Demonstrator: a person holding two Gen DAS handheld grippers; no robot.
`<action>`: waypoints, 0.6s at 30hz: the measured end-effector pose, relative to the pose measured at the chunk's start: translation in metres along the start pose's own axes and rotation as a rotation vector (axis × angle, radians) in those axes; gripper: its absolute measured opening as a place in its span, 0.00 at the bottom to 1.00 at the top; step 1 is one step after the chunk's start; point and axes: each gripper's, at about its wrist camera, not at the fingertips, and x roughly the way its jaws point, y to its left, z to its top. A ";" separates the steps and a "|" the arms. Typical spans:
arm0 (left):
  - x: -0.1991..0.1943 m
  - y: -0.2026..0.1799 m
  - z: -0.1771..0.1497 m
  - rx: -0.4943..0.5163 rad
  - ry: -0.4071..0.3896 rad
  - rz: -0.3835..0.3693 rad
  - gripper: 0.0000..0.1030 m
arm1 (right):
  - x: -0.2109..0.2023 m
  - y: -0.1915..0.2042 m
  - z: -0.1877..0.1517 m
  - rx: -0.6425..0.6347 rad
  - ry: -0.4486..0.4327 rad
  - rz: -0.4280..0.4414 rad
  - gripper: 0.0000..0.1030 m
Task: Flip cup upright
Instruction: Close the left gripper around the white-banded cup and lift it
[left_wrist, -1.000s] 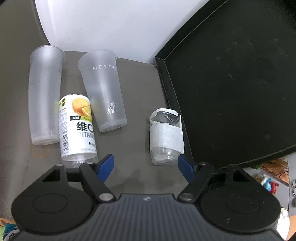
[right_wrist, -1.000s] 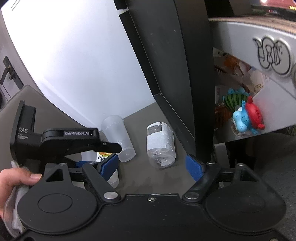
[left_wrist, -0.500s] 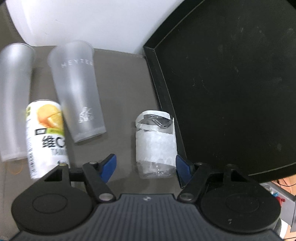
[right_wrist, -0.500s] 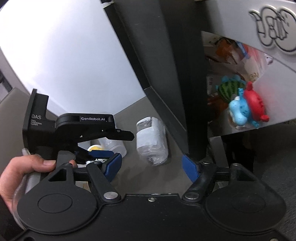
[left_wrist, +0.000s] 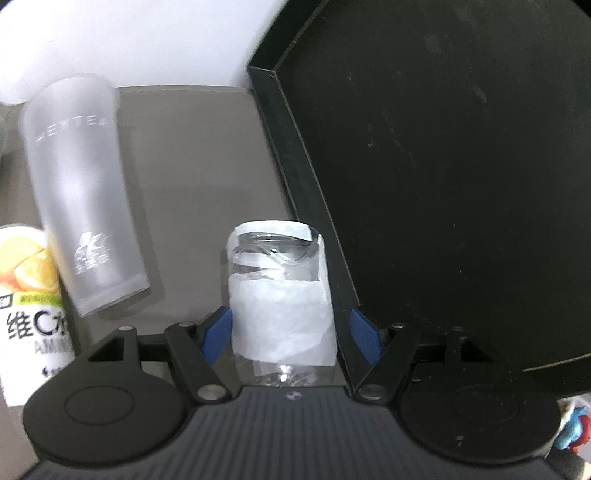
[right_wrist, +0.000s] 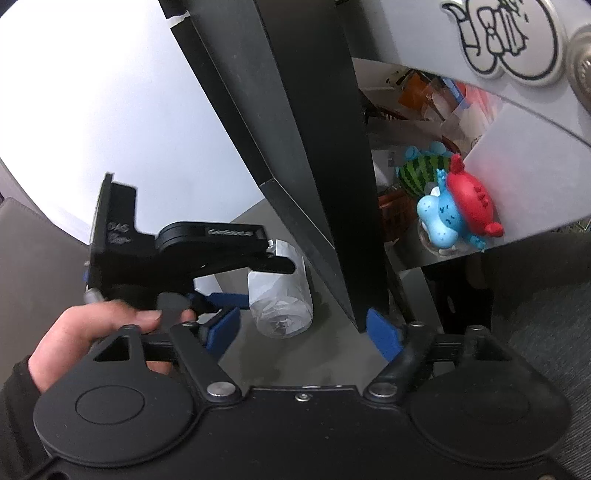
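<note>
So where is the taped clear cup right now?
In the left wrist view the clear cup lies between the open left gripper's fingertips, beside the black tray's edge, right of the frosted cup.

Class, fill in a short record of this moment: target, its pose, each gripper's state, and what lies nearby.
target: taped clear cup
pose: lying on its side, beside the black tray
left gripper: open, blue pads either side of the cup, not closed on it
right gripper: open, holding nothing, set back from the cup
nearby: frosted cup and can, both lying on their sides to the left
</note>
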 end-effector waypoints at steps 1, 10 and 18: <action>0.003 -0.003 0.000 0.010 0.004 0.016 0.68 | 0.000 0.001 0.000 -0.002 0.002 -0.006 0.78; 0.017 -0.017 -0.003 0.088 0.024 0.083 0.65 | 0.001 0.001 0.001 0.001 0.015 -0.022 0.79; -0.002 -0.010 -0.014 0.148 -0.014 0.077 0.63 | 0.001 -0.002 0.001 0.015 0.023 -0.011 0.79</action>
